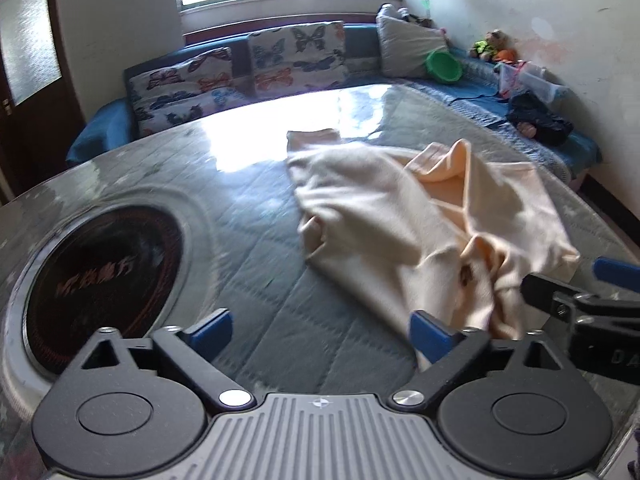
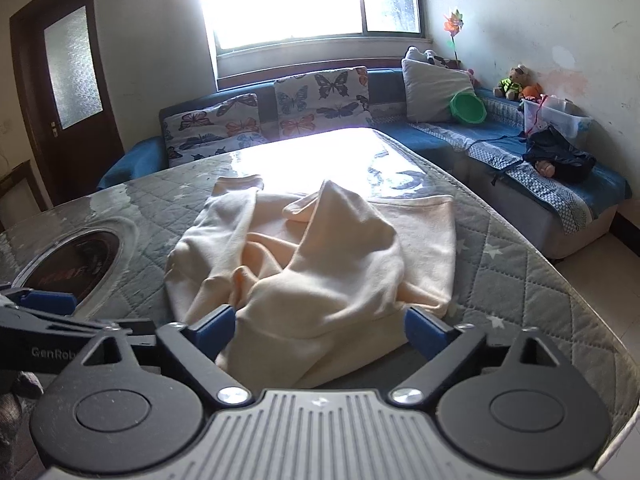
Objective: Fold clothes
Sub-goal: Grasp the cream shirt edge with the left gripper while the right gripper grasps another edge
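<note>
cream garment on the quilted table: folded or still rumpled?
Rumpled. The cream fabric garment lies in a loose heap on the grey quilted table, one part peaking up, with uneven creases and no squared edges.

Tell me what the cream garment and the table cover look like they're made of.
The cream garment looks like a soft matte knit, perhaps fleece or cotton: it slumps in thick, rounded folds. The table cover looks like quilted grey fabric with stitched diamonds and stars, apparently under a glossy clear layer, since window glare reflects off it.
</note>
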`<state>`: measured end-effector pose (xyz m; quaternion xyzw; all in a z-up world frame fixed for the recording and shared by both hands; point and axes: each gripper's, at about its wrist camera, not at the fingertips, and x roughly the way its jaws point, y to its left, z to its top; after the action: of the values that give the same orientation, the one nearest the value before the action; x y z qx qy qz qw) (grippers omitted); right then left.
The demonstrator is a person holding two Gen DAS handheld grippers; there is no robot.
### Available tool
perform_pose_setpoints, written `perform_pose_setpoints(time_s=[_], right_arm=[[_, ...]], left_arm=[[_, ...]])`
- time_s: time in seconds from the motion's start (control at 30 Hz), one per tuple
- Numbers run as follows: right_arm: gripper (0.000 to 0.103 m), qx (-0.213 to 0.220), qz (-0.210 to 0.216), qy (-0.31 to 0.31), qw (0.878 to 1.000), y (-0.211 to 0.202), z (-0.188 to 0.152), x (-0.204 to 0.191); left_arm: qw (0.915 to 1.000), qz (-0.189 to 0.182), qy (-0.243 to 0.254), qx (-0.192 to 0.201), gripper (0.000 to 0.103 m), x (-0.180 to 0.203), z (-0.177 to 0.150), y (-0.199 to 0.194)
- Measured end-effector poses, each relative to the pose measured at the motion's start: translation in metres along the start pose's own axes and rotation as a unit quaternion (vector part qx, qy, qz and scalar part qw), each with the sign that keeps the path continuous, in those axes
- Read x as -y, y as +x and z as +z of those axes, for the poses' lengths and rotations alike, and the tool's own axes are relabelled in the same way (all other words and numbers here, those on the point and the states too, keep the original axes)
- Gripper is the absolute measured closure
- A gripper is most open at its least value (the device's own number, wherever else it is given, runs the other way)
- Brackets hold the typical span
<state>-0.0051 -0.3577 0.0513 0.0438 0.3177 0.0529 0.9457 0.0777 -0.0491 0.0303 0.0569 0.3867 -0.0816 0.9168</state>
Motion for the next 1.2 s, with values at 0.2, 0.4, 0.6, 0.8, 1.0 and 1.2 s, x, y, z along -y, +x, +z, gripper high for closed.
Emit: perform_pose_setpoints(time_s=[0.2,0.4,0.6,0.8,1.0,1.2], right_arm=[[0.018,-0.003,-0.005,0.001,1.000,0.013,0.011,0.014],[0.024,-0.009,-0.012,-0.006,1.000,0.031,0.023,0.027],[0.024,-0.024,-0.014,-0.019,0.999,0.056,0.032,0.036],[0.024,-0.045,-0.012,-0.027,0.999,0.083,0.034,0.039],[0.023,-0.050,-0.002,-0.043,0.998,0.098,0.031,0.022],[0.022,-0.046,0.027,-0.069,0.996,0.105,0.027,-0.013]], left_arm=[[0.9983,-0.051,0.025,0.015,0.031,0.014,0.015,0.009],[0.9932,-0.103,0.052,0.016,0.059,0.028,0.022,0.021],[0.9899,-0.126,0.064,0.005,0.090,0.031,0.021,0.042],[0.9915,-0.120,0.048,0.010,0.096,0.012,0.014,0.040],[0.9948,-0.101,0.003,0.013,0.097,-0.020,0.003,0.029],[0.9967,-0.068,-0.039,0.023,0.098,-0.057,-0.013,0.007]])
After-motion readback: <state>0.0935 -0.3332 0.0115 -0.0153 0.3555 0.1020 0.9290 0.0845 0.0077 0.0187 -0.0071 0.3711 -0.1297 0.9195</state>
